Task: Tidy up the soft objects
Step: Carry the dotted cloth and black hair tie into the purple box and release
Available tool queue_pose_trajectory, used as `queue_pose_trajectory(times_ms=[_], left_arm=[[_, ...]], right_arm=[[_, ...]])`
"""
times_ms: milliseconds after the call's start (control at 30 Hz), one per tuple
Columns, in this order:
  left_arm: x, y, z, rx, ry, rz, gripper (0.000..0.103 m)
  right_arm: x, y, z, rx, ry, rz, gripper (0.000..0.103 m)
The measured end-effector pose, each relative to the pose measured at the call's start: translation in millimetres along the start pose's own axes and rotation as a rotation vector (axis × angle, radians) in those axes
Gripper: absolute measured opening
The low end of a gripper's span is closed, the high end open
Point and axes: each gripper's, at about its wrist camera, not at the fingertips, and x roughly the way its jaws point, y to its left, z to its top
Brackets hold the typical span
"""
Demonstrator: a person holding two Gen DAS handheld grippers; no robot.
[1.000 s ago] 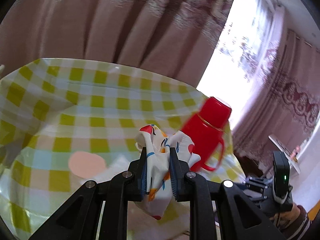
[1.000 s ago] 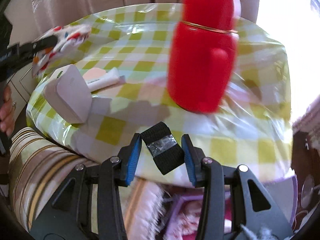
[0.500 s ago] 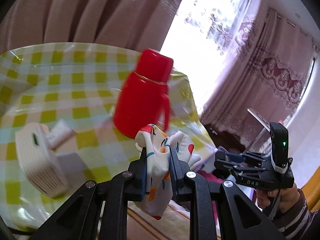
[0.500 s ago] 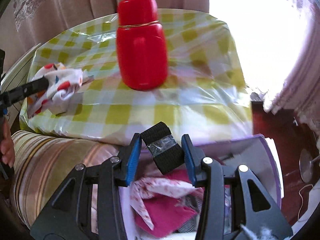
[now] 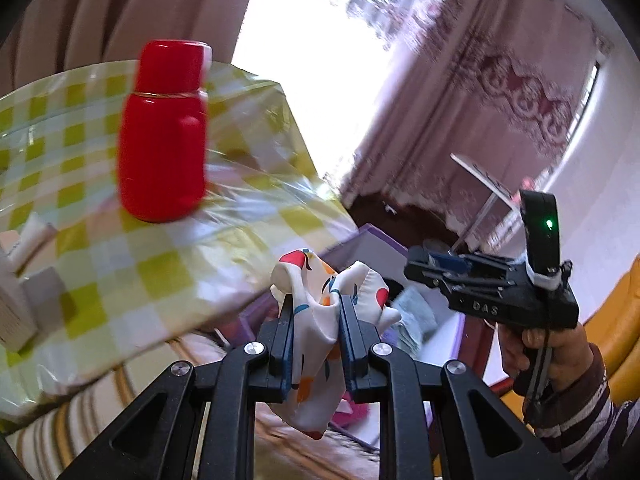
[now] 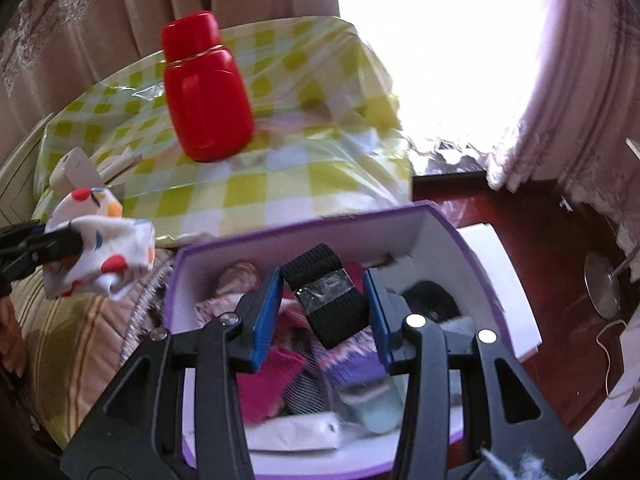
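My left gripper [image 5: 316, 320] is shut on a white cloth with coloured spots [image 5: 320, 344], which hangs out below the jaws. That cloth [image 6: 100, 248] also shows at the left of the right wrist view, beside the box. My right gripper [image 6: 324, 308] is shut on a black elastic band wrapped in clear tape [image 6: 326, 294], held over a purple-rimmed white box [image 6: 440, 224]. The box holds several soft items, pink, purple and pale blue among them. In the left wrist view a hand holds the right gripper [image 5: 480, 292] at the right, with the box [image 5: 372, 244] partly hidden behind the cloth.
A red flask [image 6: 206, 92] stands on the table with the yellow-green checked cover [image 6: 280, 184]. A white device [image 6: 76, 168] lies near the table's left edge. A striped cushion [image 6: 72, 328] sits left of the box. Dark red floor [image 6: 552, 248] and curtains lie to the right.
Both grippers have swung right, off the table toward the box, each still gripping its item. The box has come into view under the right gripper; the flask has slid left.
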Motion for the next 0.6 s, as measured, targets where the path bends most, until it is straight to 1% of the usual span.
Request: queue_pose_trajectory(times_ms=[267, 333, 367, 400, 433, 467, 500, 600], left_arm=[[18, -48, -16, 0.074, 0.081, -0.04, 0.02], [22, -56, -20, 0.082, 0.099, -0.052, 0.022], [25, -59, -22, 0.084, 0.11, -0.063, 0.025], [26, -62, -23, 0.086, 0.12, -0.076, 0.032], [29, -64, -25, 0.088, 0.134, -0.082, 0.036], [31, -66, -27, 0.09, 0.142, -0.077, 0.045], [32, -67, -28, 0.092, 0.147, -0.067, 0.049], [30, -65, -28, 0.088, 0.145, -0.064, 0.05]], right_arm=[[-16, -24, -21, 0.01, 0.0, -0.048, 0.047], [-17, -25, -23, 0.006, 0.006, -0.058, 0.049], [-17, -26, -24, 0.003, 0.009, -0.065, 0.051], [-18, -26, -25, 0.0, 0.009, -0.073, 0.053], [-18, -27, -26, -0.001, 0.009, -0.075, 0.058], [-18, -27, -26, -0.001, 0.008, -0.076, 0.063], [-18, -27, -25, 0.002, 0.006, -0.078, 0.064], [-18, -26, -24, 0.004, 0.004, -0.079, 0.067]])
